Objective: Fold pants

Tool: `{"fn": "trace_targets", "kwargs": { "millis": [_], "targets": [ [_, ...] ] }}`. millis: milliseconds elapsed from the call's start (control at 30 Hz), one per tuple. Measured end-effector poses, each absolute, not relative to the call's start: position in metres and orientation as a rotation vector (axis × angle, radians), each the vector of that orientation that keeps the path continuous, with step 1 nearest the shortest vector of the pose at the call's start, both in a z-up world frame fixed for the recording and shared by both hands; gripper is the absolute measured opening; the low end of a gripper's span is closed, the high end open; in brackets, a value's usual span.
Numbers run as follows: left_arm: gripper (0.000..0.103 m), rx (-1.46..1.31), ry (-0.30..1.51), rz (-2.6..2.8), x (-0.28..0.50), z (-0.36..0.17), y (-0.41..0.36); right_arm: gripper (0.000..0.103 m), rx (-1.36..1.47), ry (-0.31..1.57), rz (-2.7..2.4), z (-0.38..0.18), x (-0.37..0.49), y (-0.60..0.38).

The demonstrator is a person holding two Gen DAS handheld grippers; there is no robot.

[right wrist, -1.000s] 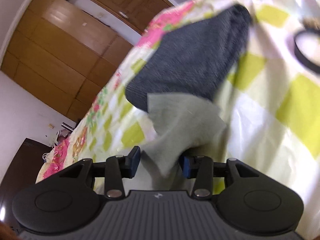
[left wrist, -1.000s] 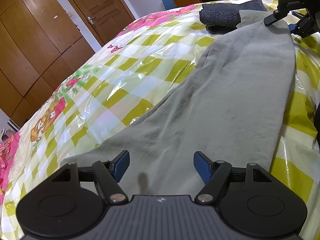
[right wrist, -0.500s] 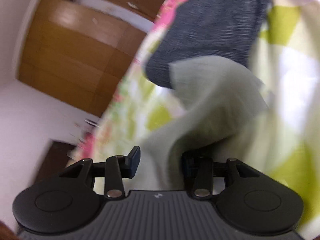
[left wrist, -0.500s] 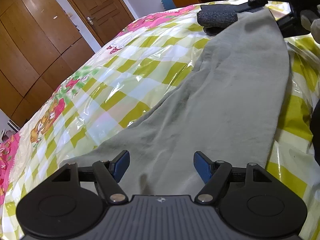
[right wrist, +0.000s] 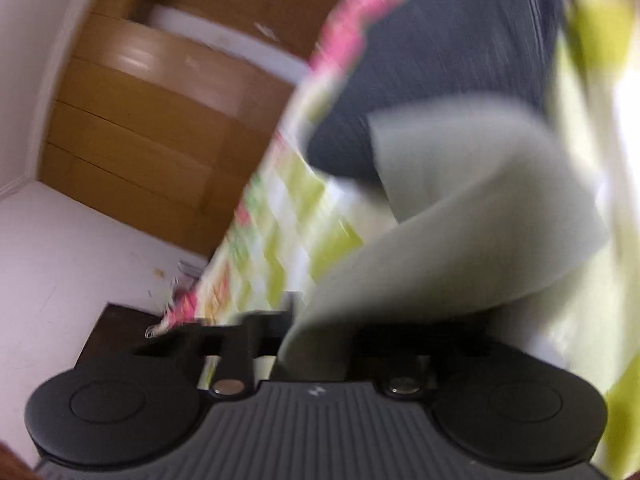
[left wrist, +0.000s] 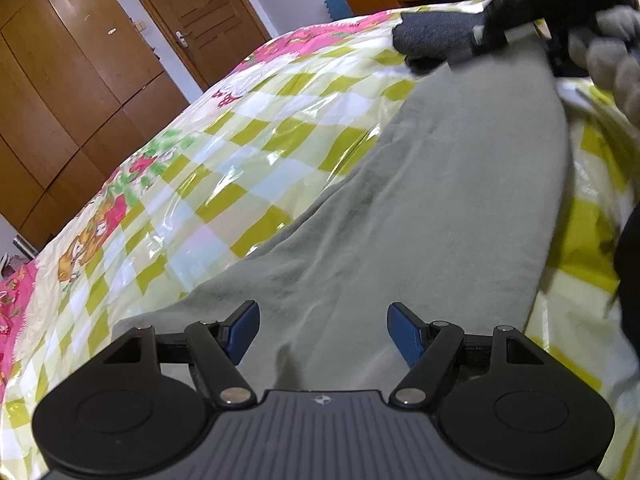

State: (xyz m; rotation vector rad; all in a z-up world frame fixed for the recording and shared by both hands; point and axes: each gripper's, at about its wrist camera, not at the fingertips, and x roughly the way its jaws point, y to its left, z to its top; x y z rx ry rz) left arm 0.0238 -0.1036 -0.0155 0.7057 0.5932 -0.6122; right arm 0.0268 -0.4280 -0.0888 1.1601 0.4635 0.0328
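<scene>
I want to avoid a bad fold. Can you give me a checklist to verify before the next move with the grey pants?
1. Right gripper holds the far end of the grey pants: ok, cloth runs between its fingers.
2. Left gripper holds the near end: not ok, open, cloth lies between its fingers.
3. Pants free of the folded dark garment: cannot tell, they meet there.
4. Pants flat in the middle: ok, only mild wrinkles.
5. Right wrist view sharp: not ok, blurred.

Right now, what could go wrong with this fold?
1. The left tool is open over the grey pants, pinning nothing, so the near end may drag.
2. The right tool lifts the far end beside the dark folded garment and could snag it.
</scene>
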Motion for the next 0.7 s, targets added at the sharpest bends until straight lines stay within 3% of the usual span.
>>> {"fn": "trace_targets", "kwargs": {
  "millis": [233, 367, 500, 567, 633, 700],
  "targets": [
    [0.083, 0.686, 0.580, -0.671, 0.017, -0.022, -0.124, 0.005, 1.074, 0.225, -0.037, -0.029, -0.009, -0.447],
    [0.083, 0.675, 0.570, -0.663, 0.015, -0.017, -0.114, 0.010, 1.038, 0.370, -0.094, -0.042, 0.002, -0.454],
    [0.083, 0.689, 0.562, -0.610, 0.013, -0.011, -0.084, 0.019, 1.078, 0.361, -0.091, -0.054, -0.002, -0.454],
    [0.083, 0.678, 0.569, -0.568, 0.015, -0.009, -0.066, 0.018, 1.122, 0.312, -0.092, -0.051, -0.005, -0.455],
    [0.083, 0.649, 0.572, -0.523, 0.018, -0.004, -0.043, 0.006, 1.063, 0.282, -0.115, -0.034, -0.009, -0.451],
    [0.083, 0.615, 0.568, -0.486, 0.020, 0.003, -0.019, 0.006, 0.909, 0.281, -0.116, -0.008, -0.002, -0.432]
  ]
}}
